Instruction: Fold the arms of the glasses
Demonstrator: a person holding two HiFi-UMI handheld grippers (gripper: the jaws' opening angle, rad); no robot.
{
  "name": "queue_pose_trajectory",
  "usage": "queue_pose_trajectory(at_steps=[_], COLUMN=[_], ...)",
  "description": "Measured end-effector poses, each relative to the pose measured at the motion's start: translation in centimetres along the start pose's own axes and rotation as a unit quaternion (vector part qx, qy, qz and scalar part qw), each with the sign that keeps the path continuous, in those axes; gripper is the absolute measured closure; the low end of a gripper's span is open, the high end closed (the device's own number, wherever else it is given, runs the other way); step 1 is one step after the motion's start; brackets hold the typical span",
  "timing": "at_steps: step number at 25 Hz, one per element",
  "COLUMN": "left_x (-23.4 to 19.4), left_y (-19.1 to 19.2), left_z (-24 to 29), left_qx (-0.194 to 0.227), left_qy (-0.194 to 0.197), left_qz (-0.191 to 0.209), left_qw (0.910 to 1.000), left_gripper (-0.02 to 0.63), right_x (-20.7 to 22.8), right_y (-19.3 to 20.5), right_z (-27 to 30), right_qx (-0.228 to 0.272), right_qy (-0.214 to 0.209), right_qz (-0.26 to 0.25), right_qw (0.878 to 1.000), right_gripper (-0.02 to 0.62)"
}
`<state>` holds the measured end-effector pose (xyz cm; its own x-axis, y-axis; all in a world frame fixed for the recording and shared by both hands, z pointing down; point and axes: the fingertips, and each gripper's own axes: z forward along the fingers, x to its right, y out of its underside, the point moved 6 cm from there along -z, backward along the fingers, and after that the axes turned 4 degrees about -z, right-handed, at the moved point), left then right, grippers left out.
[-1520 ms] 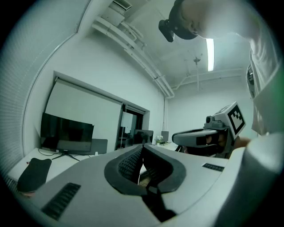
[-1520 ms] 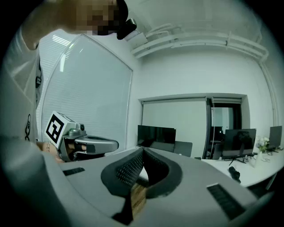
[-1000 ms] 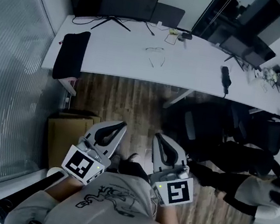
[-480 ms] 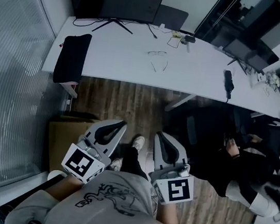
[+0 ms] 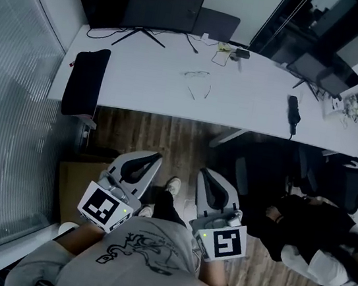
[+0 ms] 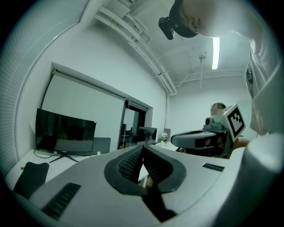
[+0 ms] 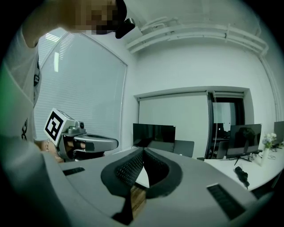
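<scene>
A pair of thin-framed glasses [image 5: 197, 76] lies on the white table [image 5: 147, 87] near its middle, its arms spread open toward me. Both grippers hang well short of the table, over the wooden floor. My left gripper [image 5: 155, 158] is shut with nothing between its fingers; in the left gripper view its tips [image 6: 142, 149] meet. My right gripper [image 5: 202, 173] is shut and empty too, its tips [image 7: 143, 153] touching. The glasses do not show in either gripper view.
A black monitor [image 5: 141, 3] stands at the table's back; a black pad [image 5: 85, 80] drapes over its left edge. A black remote-like object [image 5: 294, 113] lies at the right. A cardboard box [image 5: 77, 180] sits on the floor at left. A seated person [image 5: 314, 242] and office chairs are at right.
Both grippers and I have moved forward toward the table, which now sits lower and nearer in the head view. The person at right has shifted. Jaws stayed shut.
</scene>
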<state>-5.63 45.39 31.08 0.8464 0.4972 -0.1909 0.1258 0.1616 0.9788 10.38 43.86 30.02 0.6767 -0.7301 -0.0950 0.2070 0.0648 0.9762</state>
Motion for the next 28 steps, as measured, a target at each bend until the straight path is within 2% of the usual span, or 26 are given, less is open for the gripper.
queue_pose_trajectory(at_steps=[10,17,28], left_x=[-0.8,-0.8,-0.9], left_y=[-1.4,-1.9,-2.2], left_z=[9.2,15.2,23.3], left_qx=[-0.011,-0.016,-0.023], left_qy=[-0.004,-0.011,-0.019], left_qz=[0.007,0.015,0.022], left_qw=[0.9999,0.9997,0.9993], left_gripper=[0.584,0.584,0.584], right_x=[8.8,14.9,22.8], right_y=[0.1,-0.2,1.5], right_z=[2.8,4.7,6.0], right_qx=[0.005,0.051,0.014], right_qy=[-0.001,0.011,-0.001], right_qz=[0.009,0.034,0.018], right_qw=[1.000,0.998,1.000], right_gripper=[0.586,0.586,0.586])
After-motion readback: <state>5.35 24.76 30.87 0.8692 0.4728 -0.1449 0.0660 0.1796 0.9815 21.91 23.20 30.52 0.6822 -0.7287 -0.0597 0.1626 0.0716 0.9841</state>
